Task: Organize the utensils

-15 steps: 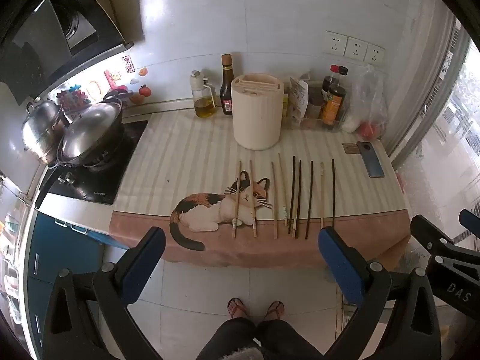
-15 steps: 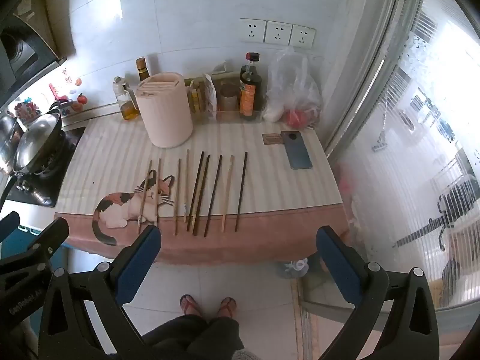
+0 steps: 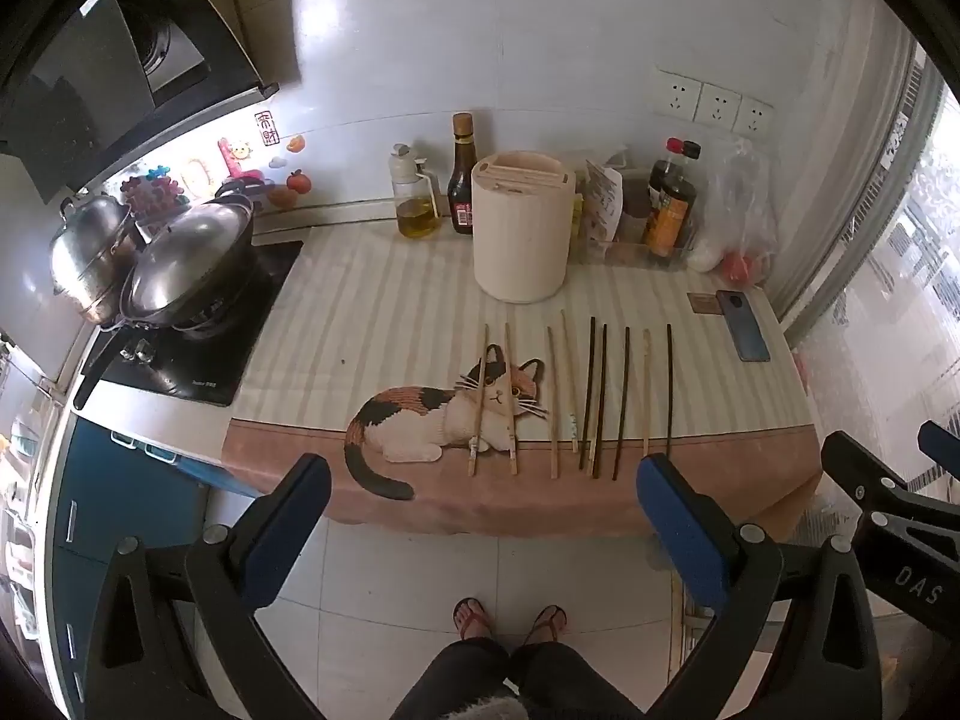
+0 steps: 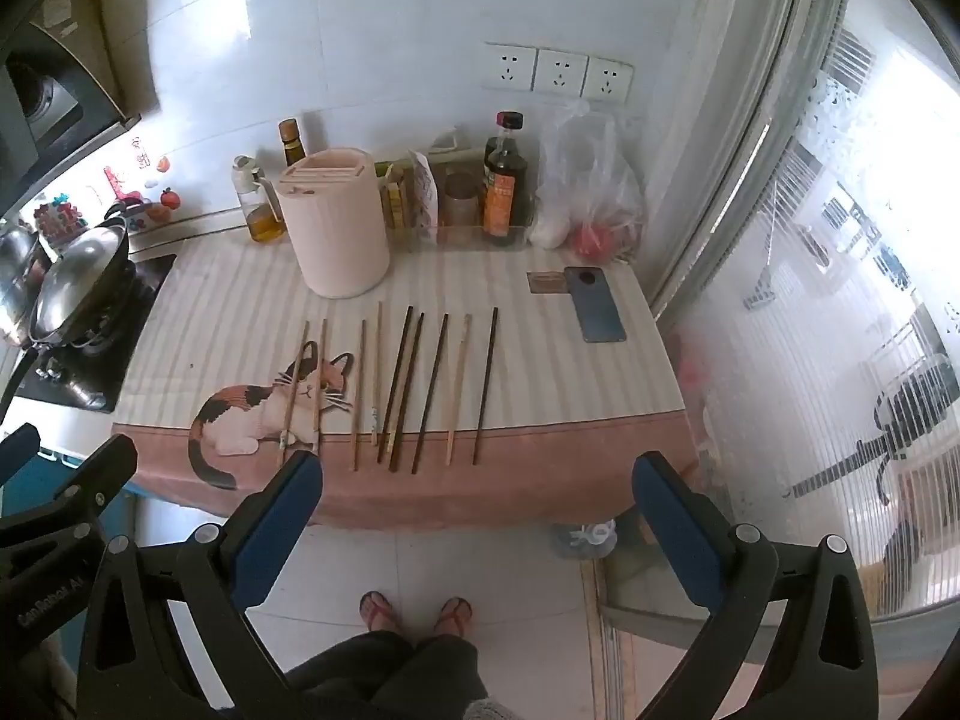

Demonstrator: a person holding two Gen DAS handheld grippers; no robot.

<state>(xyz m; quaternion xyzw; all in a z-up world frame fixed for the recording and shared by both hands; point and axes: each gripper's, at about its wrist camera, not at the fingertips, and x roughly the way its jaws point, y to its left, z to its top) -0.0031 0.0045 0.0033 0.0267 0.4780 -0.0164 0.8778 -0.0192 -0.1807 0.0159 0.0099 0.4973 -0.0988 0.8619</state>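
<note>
Nine chopsticks (image 3: 576, 396) lie side by side on the counter, all running front to back, their near ends at the pink border of the mat. From the left: two pale ones across the printed cat's face, two more pale ones, three dark ones, one pale, one dark. No two clearly touch except where the fourth and fifth nearly cross at the near end.

Just behind them stands a cream cylindrical holder (image 3: 521, 225) with slots in its top, upright and well clear of the sticks. Nothing lies between the row and the holder. To the right a dark phone (image 3: 744, 325) lies flat beside a small brown card (image 3: 703, 303).

The striped cat mat (image 3: 372, 324) covers the counter. Along the tiled wall stand an oil bottle (image 3: 415, 198), a dark sauce bottle (image 3: 462, 180), two more bottles (image 3: 671, 204) and a plastic bag (image 3: 735, 210). Left is a stove with a lidded wok (image 3: 186, 264) and one steel pot (image 3: 87, 252). Three wall sockets (image 3: 717, 102) sit above.

The left gripper (image 3: 483, 486) and right gripper (image 4: 477, 480) hover over the floor before the counter, jaws spread wide, gripping nothing. A person's sandalled feet (image 3: 510, 621) show below.
</note>
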